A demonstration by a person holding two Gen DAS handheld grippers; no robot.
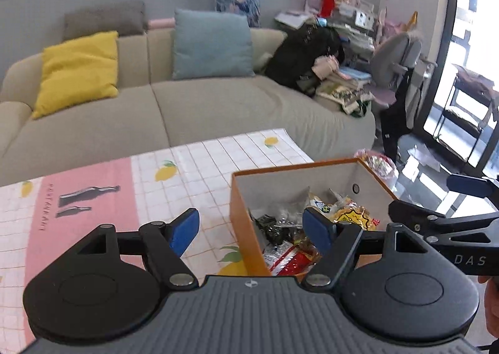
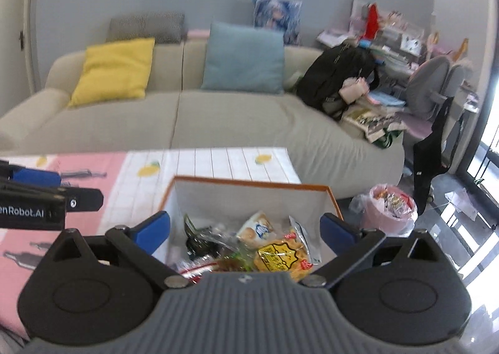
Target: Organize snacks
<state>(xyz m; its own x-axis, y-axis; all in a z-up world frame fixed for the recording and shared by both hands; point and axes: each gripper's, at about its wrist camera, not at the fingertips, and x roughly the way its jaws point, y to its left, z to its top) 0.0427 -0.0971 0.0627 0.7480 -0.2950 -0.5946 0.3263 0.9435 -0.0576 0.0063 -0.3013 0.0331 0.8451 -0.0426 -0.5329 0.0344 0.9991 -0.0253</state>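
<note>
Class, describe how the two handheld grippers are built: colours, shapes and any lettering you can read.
The left gripper and right gripper match: black linkage arms with silver rivets, blue pads, round black discs, and a ribbed grey body. White lettering on their sides reads "DAS" and "enRobot.AI".

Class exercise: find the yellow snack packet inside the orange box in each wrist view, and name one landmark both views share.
Left wrist: yellow snack packet lies right of centre, inside the orange box.
Right wrist: lower centre, above the gripper body.
Shared landmark: blue cushion.
</note>
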